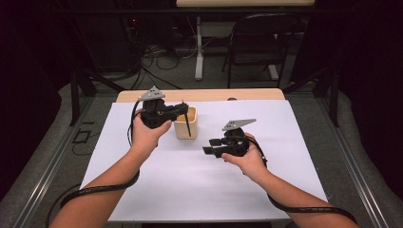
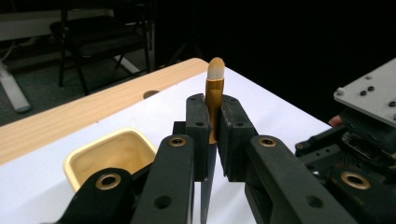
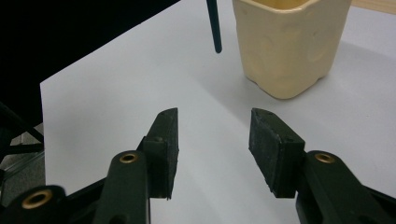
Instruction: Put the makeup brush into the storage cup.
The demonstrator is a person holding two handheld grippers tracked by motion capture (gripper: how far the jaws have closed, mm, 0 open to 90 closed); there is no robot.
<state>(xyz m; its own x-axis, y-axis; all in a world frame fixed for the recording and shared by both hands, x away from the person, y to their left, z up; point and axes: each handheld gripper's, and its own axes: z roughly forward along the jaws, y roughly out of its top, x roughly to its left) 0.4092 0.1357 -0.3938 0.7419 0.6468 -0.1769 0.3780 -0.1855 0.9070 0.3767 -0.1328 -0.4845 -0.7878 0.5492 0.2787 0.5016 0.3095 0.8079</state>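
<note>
The brush (image 2: 215,88), a slim one with a gold ferrule, pale bristle tip and dark handle, is clamped upright in our left gripper (image 2: 212,135), bristles up and the handle hanging down just in front of the cream cup (image 1: 185,122), which stands on the white sheet (image 1: 190,175) at the far middle of the table. In the right gripper view the handle's lower end (image 3: 214,25) hangs clear of the sheet, just left of the cup (image 3: 289,44) and outside it. We judge the step in hand to be dropping the brush into the cup, so we should lift until the handle end clears the rim, carry it over the opening, keep it near vertical, then lower it well inside before easing the jaws apart; letting go too high could tip a cup that looks light. Our right gripper (image 3: 212,147) hovers over the sheet to the near right of the cup, jaws wide apart and holding nothing; it could steady the cup's wall if it rocks. We can read no brand, label or writing on the brush, the cup or the grippers; only screws and brass bushings show on them.
</note>
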